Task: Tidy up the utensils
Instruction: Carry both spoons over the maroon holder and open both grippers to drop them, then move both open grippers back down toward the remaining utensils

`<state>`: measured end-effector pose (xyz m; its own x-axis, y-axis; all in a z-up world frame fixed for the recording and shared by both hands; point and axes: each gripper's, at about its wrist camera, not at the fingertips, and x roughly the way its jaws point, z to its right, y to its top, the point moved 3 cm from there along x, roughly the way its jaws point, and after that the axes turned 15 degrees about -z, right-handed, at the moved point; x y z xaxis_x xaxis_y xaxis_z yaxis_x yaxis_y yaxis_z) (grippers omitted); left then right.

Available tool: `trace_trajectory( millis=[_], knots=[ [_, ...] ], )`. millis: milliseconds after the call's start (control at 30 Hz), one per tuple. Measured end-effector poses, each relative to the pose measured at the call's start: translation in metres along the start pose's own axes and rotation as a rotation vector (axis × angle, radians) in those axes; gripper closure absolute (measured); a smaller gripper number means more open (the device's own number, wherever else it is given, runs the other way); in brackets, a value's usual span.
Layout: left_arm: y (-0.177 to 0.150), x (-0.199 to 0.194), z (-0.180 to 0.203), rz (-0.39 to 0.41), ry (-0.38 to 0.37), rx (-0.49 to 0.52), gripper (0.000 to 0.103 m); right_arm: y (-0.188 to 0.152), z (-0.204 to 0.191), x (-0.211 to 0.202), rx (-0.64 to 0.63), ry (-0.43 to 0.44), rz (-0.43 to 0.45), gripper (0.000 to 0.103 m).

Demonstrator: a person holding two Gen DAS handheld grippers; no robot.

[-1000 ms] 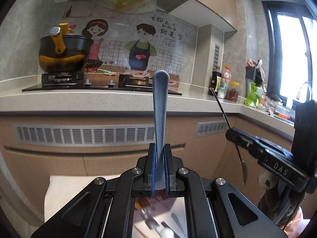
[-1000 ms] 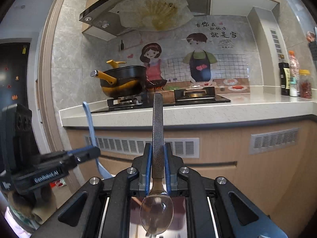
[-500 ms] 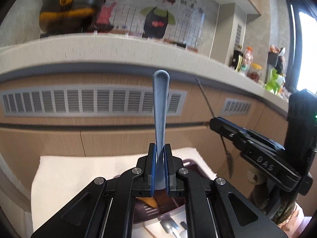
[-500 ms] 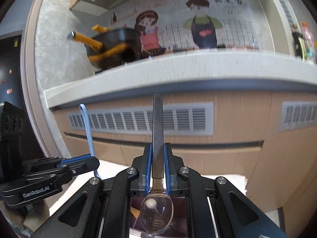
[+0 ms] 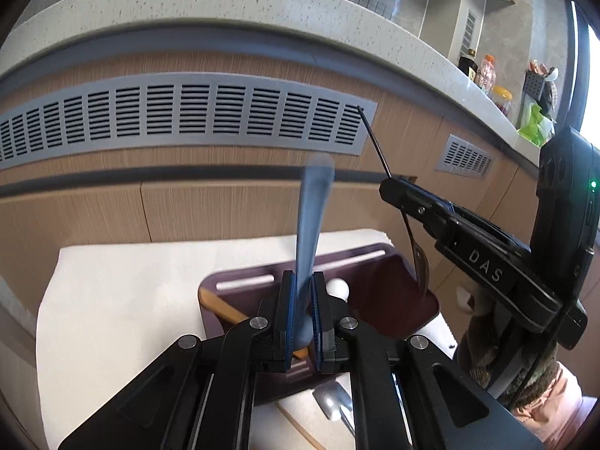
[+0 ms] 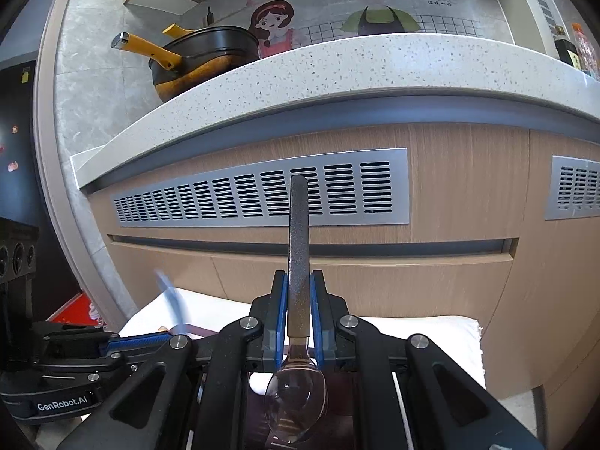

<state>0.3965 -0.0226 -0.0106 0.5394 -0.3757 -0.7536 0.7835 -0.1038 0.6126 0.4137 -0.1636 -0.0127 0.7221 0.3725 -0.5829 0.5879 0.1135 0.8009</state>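
Left gripper (image 5: 303, 307) clamps blue utensil (image 5: 311, 217), right gripper (image 6: 299, 315) clamps spoon (image 6: 298, 393); both above holder (image 5: 378, 262), next: lower, release.

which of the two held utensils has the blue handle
The utensil in the left gripper: its handle is blue, while the right gripper holds a dark-handled metal spoon.

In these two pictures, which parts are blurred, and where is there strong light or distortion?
Left wrist view: the blue handle in the left gripper is smeared; the window edge at right is overexposed. Right wrist view: the dark-handled spoon is sharp. Both views: the countertop bows from the fisheye.
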Motion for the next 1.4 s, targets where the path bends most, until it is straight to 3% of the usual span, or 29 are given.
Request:
trace_trajectory(
  millis=[200,300,467,600,733,967,1067,1133,1267,1400],
  knots=[
    [-0.008,-0.009,-0.006,-0.003,-0.006,-0.032,0.092,-0.015,0.003,-0.017,-0.010,-0.013,-0.044,0.083],
    [-0.015,-0.018,-0.010,0.001,-0.011,-0.052,0.084,-0.028,0.005,-0.038,-0.015,-0.045,-0.070,0.078],
    [-0.043,-0.035,-0.008,0.008,0.002,-0.071,0.049,-0.063,0.004,-0.067,-0.022,-0.163,-0.172,0.064],
    [-0.075,-0.042,0.000,-0.017,0.028,-0.056,0.043,-0.105,-0.006,-0.070,-0.048,-0.220,-0.312,0.062],
    [-0.111,-0.040,0.001,-0.071,0.045,-0.040,0.029,-0.146,-0.025,-0.059,-0.073,-0.205,-0.426,0.062],
    [-0.157,-0.034,-0.010,-0.160,0.119,-0.067,0.028,-0.175,-0.055,-0.029,-0.125,-0.162,-0.517,0.062],
    [-0.168,-0.034,-0.015,-0.177,0.132,-0.081,0.024,-0.176,-0.059,-0.017,-0.152,-0.216,-0.526,0.062],
    [-0.173,-0.034,-0.018,-0.187,0.128,-0.088,0.023,-0.177,-0.058,-0.010,-0.158,-0.248,-0.545,0.062],
    [-0.178,-0.033,-0.022,-0.201,0.113,-0.102,0.019,-0.176,-0.059,-0.005,-0.147,-0.179,-0.588,0.062],
    [-0.179,-0.029,-0.024,-0.208,0.089,-0.114,0.019,-0.172,-0.064,0.002,-0.164,-0.202,-0.561,0.055]
  ],
)
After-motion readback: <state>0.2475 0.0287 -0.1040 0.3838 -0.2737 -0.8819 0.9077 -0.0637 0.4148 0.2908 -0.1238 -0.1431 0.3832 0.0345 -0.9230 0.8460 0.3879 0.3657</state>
